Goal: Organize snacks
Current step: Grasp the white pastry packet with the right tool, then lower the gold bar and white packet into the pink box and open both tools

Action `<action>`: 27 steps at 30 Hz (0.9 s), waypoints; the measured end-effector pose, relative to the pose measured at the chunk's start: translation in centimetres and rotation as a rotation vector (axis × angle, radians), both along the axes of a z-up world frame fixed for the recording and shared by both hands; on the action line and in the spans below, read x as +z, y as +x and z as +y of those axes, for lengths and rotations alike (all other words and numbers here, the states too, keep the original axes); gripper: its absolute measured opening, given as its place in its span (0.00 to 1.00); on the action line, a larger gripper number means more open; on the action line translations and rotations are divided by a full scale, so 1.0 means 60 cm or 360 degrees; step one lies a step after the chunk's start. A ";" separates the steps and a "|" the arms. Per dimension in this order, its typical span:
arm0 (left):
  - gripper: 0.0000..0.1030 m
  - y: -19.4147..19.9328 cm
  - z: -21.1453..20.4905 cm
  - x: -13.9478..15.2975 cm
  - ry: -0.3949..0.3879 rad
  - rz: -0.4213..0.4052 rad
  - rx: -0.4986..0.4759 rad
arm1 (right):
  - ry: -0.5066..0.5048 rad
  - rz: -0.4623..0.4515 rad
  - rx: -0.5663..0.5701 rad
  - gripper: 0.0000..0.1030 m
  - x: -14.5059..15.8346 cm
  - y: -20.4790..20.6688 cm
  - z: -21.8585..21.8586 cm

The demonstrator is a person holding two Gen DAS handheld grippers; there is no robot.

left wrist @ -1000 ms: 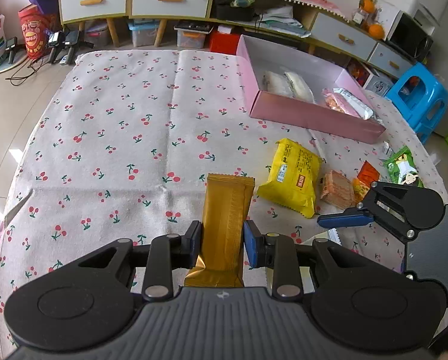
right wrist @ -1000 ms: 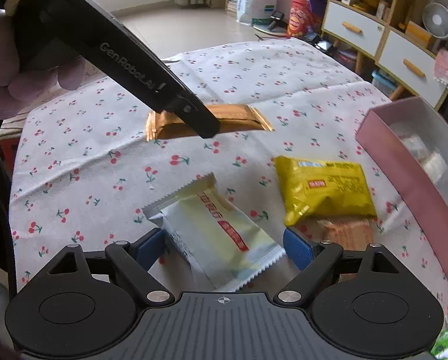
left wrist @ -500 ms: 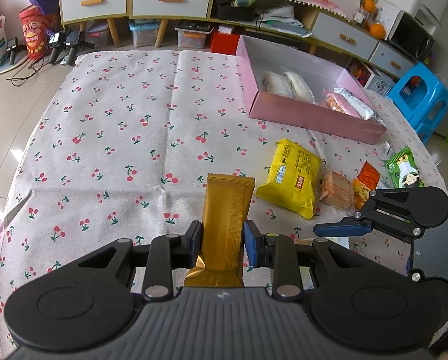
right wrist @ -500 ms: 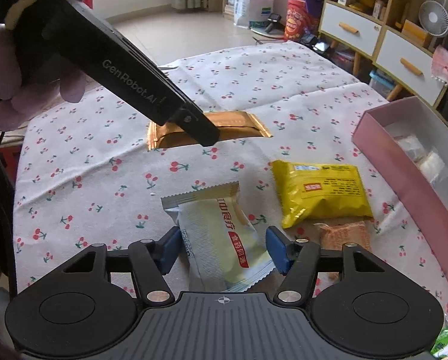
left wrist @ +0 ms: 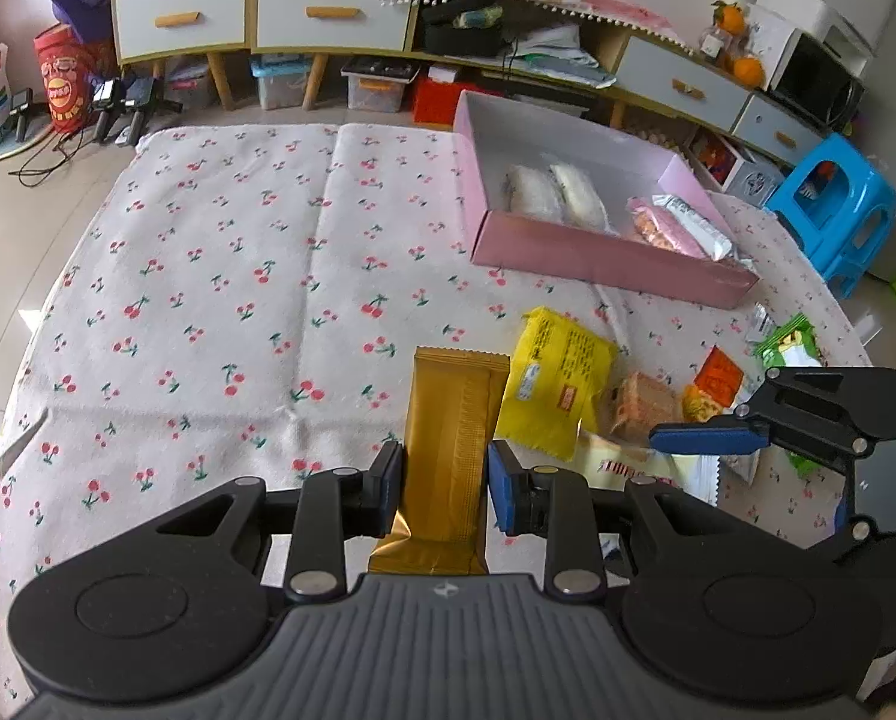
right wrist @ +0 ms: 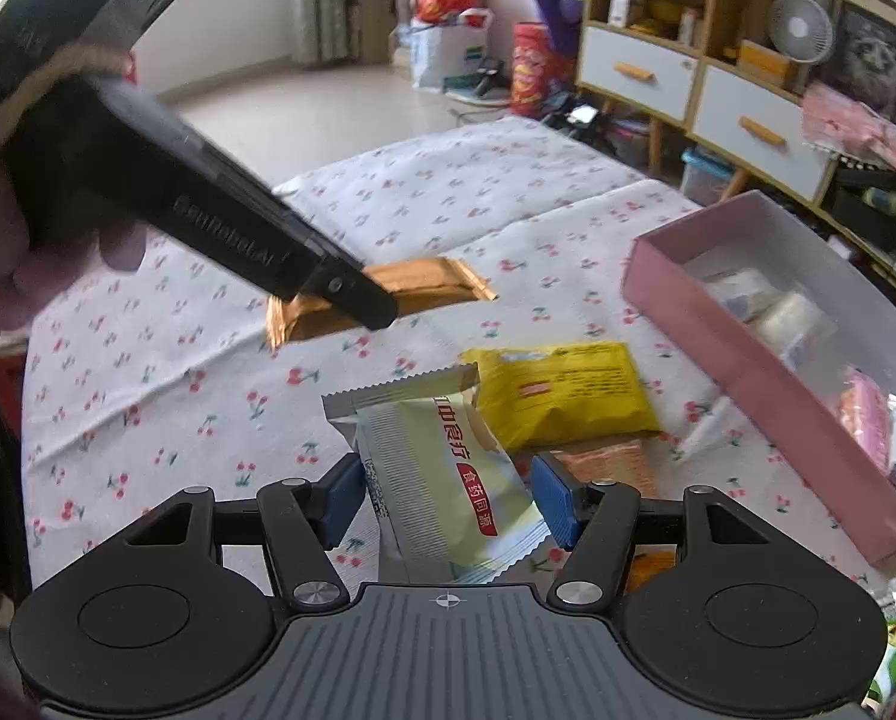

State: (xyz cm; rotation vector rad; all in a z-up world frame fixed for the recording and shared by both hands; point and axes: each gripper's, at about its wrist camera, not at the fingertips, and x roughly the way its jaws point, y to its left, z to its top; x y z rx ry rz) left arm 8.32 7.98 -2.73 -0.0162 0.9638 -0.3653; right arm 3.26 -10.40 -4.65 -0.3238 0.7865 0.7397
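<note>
Gold foil: the gold bar wrapper (left wrist: 455,450) is clamped across its middle by the left claw (left wrist: 442,483), its far end jutting out over the cherry-print desk (left wrist: 208,300)
Right claw (right wrist: 448,501): its jaws have just been closing and now pinch the pale green snack packet (right wrist: 442,480) by its side edges, lifted clear of the cloth
Handling: both packs look light, crinkly and slippery; the packet's soft middle may crush, so grip near the crimped seams; the bar looks stiffer
Destination: the pink box (left wrist: 616,264), at the desk's far side, already holds several snacks
Loose: a yellow packet (left wrist: 559,378) and an orange-brown biscuit pack (left wrist: 643,402) lie near it
Left view only: all the box contents, green bags at the desk edge
Right view only: the packet's red label, a hand (right wrist: 4,240) holding the left tool
</note>
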 end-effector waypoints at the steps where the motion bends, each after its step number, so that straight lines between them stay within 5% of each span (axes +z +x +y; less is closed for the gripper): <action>1: 0.27 0.001 -0.003 0.002 -0.0002 -0.0006 0.0001 | 0.0012 -0.0006 -0.0017 0.59 0.003 0.002 -0.004; 27: 0.27 0.060 -0.110 0.038 -0.0093 -0.0180 0.0065 | 0.0480 -0.0031 -0.0863 0.59 0.051 0.100 -0.202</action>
